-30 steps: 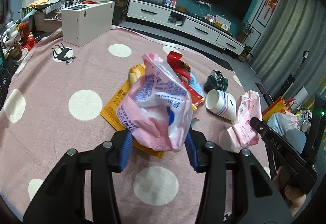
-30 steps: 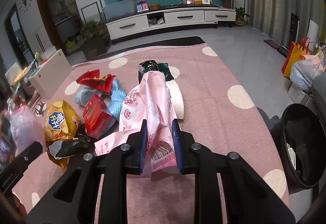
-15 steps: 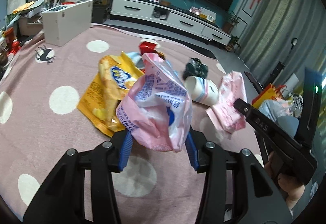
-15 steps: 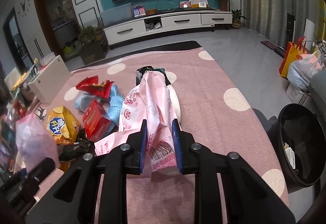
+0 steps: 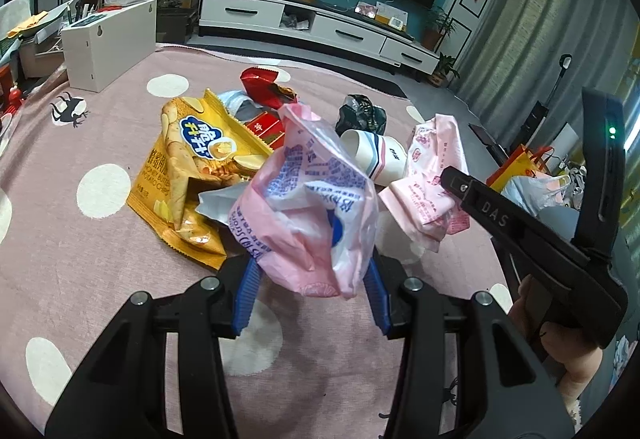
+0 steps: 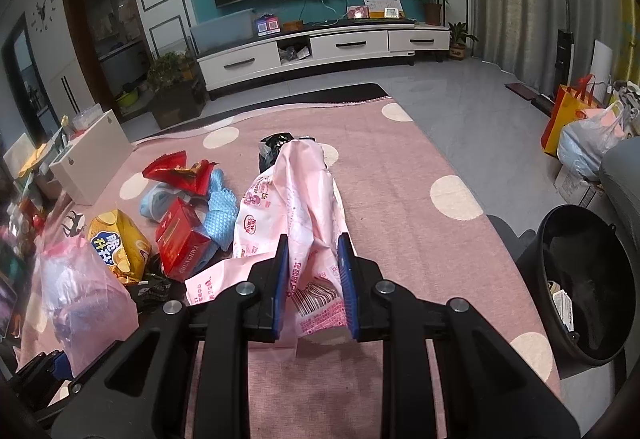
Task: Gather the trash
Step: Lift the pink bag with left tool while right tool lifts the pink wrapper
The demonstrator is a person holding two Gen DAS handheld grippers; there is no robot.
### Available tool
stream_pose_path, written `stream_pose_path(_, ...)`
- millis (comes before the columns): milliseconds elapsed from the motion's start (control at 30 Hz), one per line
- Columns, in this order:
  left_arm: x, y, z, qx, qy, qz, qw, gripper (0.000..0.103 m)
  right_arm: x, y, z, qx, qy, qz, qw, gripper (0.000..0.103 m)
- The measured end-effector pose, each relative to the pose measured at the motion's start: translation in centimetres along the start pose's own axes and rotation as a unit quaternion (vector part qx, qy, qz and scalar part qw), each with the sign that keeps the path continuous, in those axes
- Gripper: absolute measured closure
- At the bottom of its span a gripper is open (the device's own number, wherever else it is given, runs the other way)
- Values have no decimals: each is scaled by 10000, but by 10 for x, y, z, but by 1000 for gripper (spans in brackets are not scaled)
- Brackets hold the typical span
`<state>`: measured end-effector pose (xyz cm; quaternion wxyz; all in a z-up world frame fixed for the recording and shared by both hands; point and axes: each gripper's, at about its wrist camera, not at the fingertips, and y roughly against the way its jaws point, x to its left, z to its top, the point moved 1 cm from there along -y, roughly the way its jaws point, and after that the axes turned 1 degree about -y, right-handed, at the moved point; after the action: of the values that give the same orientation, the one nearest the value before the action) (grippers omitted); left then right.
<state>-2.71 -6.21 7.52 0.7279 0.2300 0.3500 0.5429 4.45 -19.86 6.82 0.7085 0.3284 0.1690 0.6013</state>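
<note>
Left gripper [image 5: 312, 279] clamps pink bag [image 5: 316, 215], right gripper [image 6: 313, 271] pinches pink wrapper [image 6: 296, 207]; both lifted clear of pile, likely for bin [image 6: 584, 279].

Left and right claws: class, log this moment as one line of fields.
left claw: shut on crumpled pink bag | right claw: shut on pink wrapper | black bin: right of rug | chip bag: on rug

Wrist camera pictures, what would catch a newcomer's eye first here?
Probably the two pink bags: the left gripper is shut on a crumpled pink plastic bag, and the right gripper is shut on a long pink wrapper. Behind them, litter lies on the pink dotted rug, led by a yellow chip bag; a black bin stands off the rug's right edge.
</note>
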Motion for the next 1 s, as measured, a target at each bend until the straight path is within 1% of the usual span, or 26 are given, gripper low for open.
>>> stream_pose_path(467, -5, 1, -2, 11, -34, -44, 10000, 55, -7, 1, 3, -62, -111, -69, 9999, 78)
stream_pose_path(1000, -7, 3, -2, 25, -43, -60, 10000, 55, -8, 1, 2, -59, -63, -130, 9999, 78)
